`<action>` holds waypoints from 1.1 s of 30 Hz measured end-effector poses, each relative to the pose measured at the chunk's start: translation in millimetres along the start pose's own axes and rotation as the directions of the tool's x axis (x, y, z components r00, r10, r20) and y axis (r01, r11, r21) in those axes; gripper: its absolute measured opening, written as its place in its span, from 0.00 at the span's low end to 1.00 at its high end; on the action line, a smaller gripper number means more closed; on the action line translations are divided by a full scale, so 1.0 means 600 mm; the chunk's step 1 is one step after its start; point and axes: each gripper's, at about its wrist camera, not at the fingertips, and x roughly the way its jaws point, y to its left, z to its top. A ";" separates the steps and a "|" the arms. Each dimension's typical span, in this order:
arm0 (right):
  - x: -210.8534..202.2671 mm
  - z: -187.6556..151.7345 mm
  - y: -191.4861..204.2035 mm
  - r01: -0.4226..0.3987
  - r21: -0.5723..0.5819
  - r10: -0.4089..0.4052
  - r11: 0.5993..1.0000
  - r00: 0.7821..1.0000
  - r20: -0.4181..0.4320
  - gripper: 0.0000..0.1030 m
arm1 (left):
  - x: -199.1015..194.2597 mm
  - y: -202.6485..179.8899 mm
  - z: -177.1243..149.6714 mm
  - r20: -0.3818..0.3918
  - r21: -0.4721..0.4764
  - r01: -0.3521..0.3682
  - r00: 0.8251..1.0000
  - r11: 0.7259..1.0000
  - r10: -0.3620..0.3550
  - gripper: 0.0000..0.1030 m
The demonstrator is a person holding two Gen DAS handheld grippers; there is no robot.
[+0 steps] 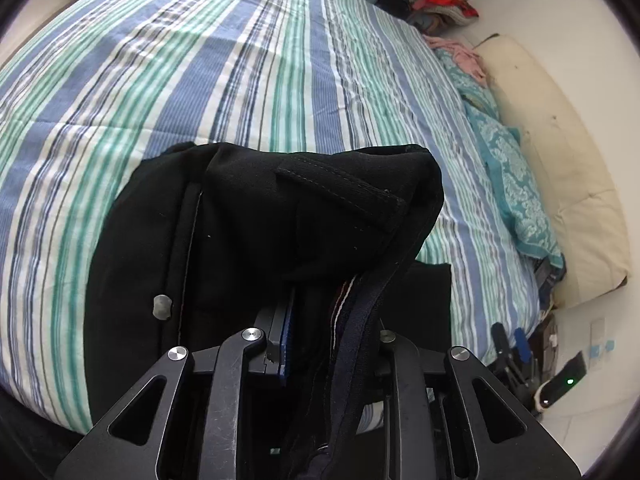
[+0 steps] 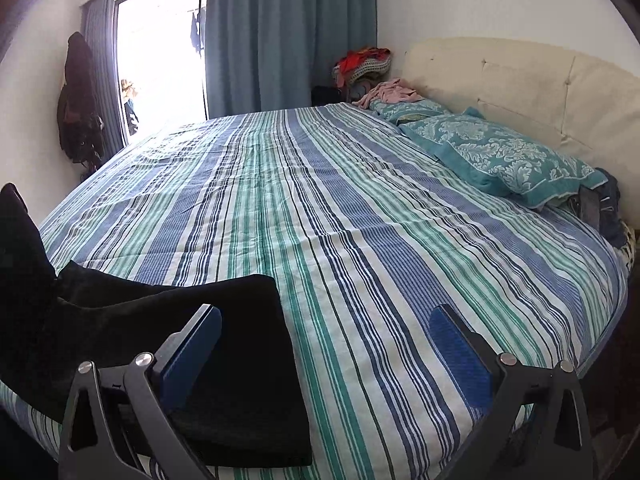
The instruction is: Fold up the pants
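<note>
The black pants lie bunched on the striped bed sheet near its front edge. My left gripper is shut on the waistband end, lifted off the bed, with dark fabric and a belt loop draped over the fingers. One blue pad shows beside the cloth; the other is hidden. In the right wrist view a flat folded part of the pants rests at the lower left of the bed. My right gripper stands open just above the sheet, its left finger over the pants' edge, nothing between the pads.
Teal patterned pillows and a cream padded headboard line the right side. A pile of clothes sits at the far corner, blue curtains and a bright window behind. A dark coat hangs at left.
</note>
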 end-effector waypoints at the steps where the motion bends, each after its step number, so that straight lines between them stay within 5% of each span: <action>1: -0.003 0.000 -0.005 -0.004 0.009 0.004 1.000 1.000 0.004 1.00 | 0.028 -0.019 -0.002 -0.023 0.044 -0.012 1.000 0.999 0.013 0.30; 4: -0.014 0.000 -0.021 -0.061 0.063 0.060 0.996 0.998 0.024 1.00 | 0.068 -0.053 -0.017 -0.113 0.105 0.088 0.991 0.991 -0.076 0.37; 7: -0.023 0.001 -0.050 -0.210 0.189 0.203 0.959 0.978 0.056 1.00 | 0.018 -0.066 -0.023 -0.071 0.140 0.210 0.977 0.968 -0.202 0.42; 9: -0.023 0.000 -0.063 -0.322 0.269 0.311 0.908 0.947 0.081 1.00 | -0.032 -0.061 -0.022 0.004 0.188 0.180 0.983 0.965 -0.184 0.55; 12: -0.019 0.000 -0.053 -0.463 0.289 0.457 0.838 0.885 0.093 1.00 | -0.100 -0.020 -0.021 0.142 0.213 0.043 0.987 0.976 -0.074 0.58; 14: -0.012 0.000 -0.019 -0.584 0.258 0.592 0.769 0.804 0.055 1.00 | -0.127 0.026 -0.016 0.223 0.170 -0.038 0.975 0.985 -0.001 0.61; 19: 0.053 -0.006 0.100 -0.758 0.341 0.829 0.555 0.538 -0.154 0.91 | -0.142 0.161 -0.056 0.319 -0.016 -0.176 0.932 0.984 0.172 0.65; 21: 0.097 -0.006 0.139 -0.754 0.415 0.861 0.509 0.451 -0.235 0.76 | -0.129 0.203 -0.080 0.315 -0.096 -0.178 0.928 0.979 0.200 0.65; 26: 0.156 0.007 0.213 -0.783 0.436 0.875 0.444 0.274 -0.399 0.66 | -0.106 0.261 -0.120 0.286 -0.139 -0.301 0.900 0.943 0.329 0.63; 28: 0.167 0.009 0.234 -0.779 0.426 0.852 0.459 0.251 -0.459 0.65 | -0.104 0.272 -0.115 0.274 -0.158 -0.290 0.906 0.944 0.324 0.63; 29: 0.174 0.009 0.241 -0.763 0.401 0.820 0.507 0.284 -0.497 0.65 | -0.107 0.272 -0.116 0.288 -0.160 -0.274 0.906 0.948 0.310 0.63; 30: 0.180 0.009 0.244 -0.738 0.361 0.777 0.570 0.341 -0.529 0.64 | -0.108 0.269 -0.115 0.297 -0.156 -0.273 0.904 0.949 0.308 0.63; 31: 0.186 0.008 0.247 -0.728 0.353 0.762 0.588 0.352 -0.544 0.64 | -0.107 0.265 -0.113 0.298 -0.145 -0.278 0.903 0.949 0.310 0.63; 33: 0.195 0.000 0.249 -0.727 0.377 0.765 0.574 0.313 -0.563 0.60 | -0.101 0.258 -0.113 0.294 -0.122 -0.290 0.903 0.949 0.313 0.63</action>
